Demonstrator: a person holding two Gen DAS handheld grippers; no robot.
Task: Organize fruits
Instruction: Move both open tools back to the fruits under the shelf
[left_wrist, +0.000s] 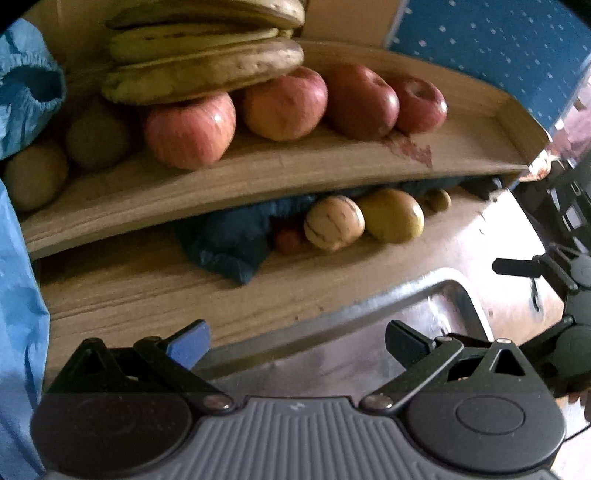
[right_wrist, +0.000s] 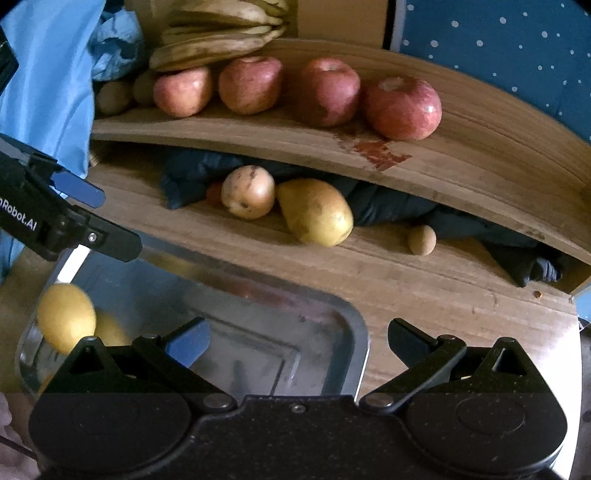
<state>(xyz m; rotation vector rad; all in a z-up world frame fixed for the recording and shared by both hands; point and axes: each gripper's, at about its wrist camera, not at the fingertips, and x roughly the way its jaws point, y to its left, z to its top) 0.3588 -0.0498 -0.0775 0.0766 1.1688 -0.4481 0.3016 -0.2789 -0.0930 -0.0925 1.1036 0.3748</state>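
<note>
Both tools are spread wide with nothing between the fingers: the left hand-held gripper (left_wrist: 297, 341) hangs over the far rim of a metal tray (left_wrist: 439, 286), and the right hand-held gripper (right_wrist: 299, 341) hangs over the same tray's near right corner (right_wrist: 356, 332). In the right wrist view the left tool shows again at the left edge, above the tray, and a yellow fruit (right_wrist: 66, 317) lies in the tray's left end, blurred. The tray sits on the wooden counter (right_wrist: 424, 291). Just beyond it, in the gap under a raised wooden shelf (right_wrist: 258, 140), a pale striped round fruit (right_wrist: 248, 192) touches a yellow-green pear (right_wrist: 316, 212), both beside a dark blue cloth (right_wrist: 388, 206); a small brown fruit (right_wrist: 422, 240) lies apart to the right. On the shelf four red apples (right_wrist: 402, 108) stand in a row, a bunch of bananas (right_wrist: 218, 40) rests over the leftmost ones, and brown kiwis (left_wrist: 98, 138) sit at the left end.
</note>
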